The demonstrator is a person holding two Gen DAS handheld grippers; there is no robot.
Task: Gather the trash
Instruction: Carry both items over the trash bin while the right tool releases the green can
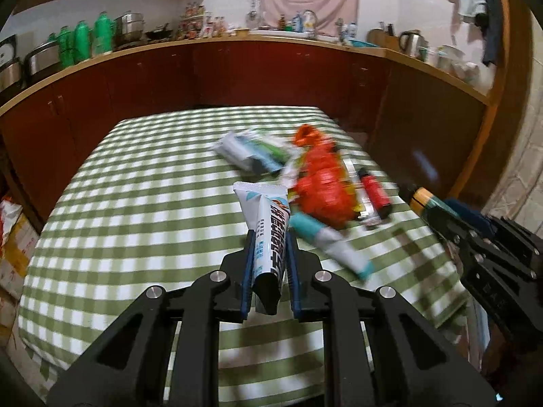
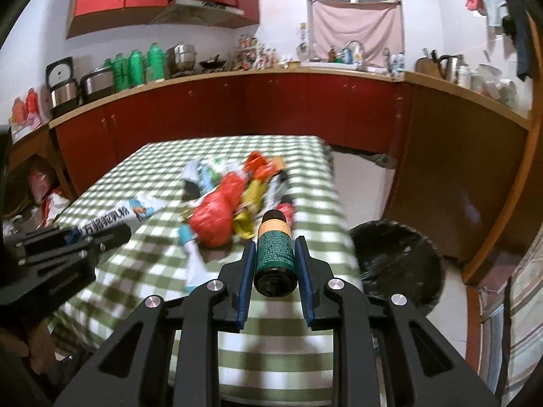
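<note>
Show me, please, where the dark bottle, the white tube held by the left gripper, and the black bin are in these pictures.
dark bottle [image 2: 275, 254]: right wrist view, on its green label.
white tube [image 1: 268, 234]: left wrist view, on its printed middle.
black bin [image 2: 397, 257]: right wrist view, on its bag-lined rim.

Heap of crumpled wrappers [image 2: 234, 200] mid green-checked tablecloth table [image 1: 135, 203]; white-teal tube [image 1: 331, 244] before heap; round black-lined bin [image 2: 397, 257] on floor right of table; counter behind.
</note>
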